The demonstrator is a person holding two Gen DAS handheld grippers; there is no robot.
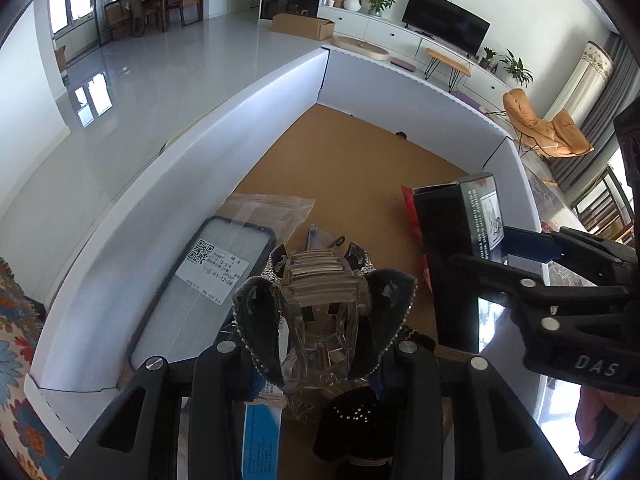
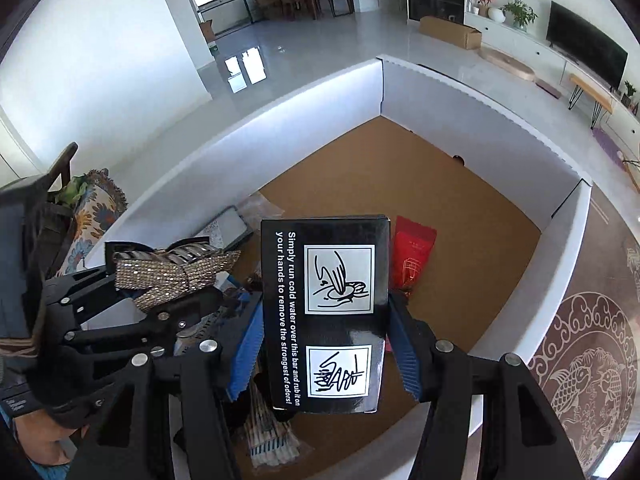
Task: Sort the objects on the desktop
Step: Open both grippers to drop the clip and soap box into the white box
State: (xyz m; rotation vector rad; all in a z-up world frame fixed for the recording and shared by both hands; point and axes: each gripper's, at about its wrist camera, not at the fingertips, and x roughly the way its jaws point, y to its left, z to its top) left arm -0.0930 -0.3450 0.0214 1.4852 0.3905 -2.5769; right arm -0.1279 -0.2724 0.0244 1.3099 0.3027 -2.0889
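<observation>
While both grippers hang over the white-walled cardboard box with a brown floor (image 2: 472,128), the left gripper (image 1: 320,344) clamps a black rhinestone-trimmed bow hair clip (image 1: 324,300) above the box's near-left corner. The right gripper (image 2: 326,344) grips a glossy black printed carton (image 2: 324,312) above the box's middle. On the box floor lie a red packet (image 2: 412,256) and a bagged phone case with a white label (image 1: 208,280), against the left wall.

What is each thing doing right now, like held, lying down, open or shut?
Left hand-held gripper: shut on hair clip.
Hair clip: held above the box.
Right hand-held gripper: shut on black carton.
Black carton: held upright, closed.
White box: open.
Phone case: lying inside.
Red packet: lying flat.
</observation>
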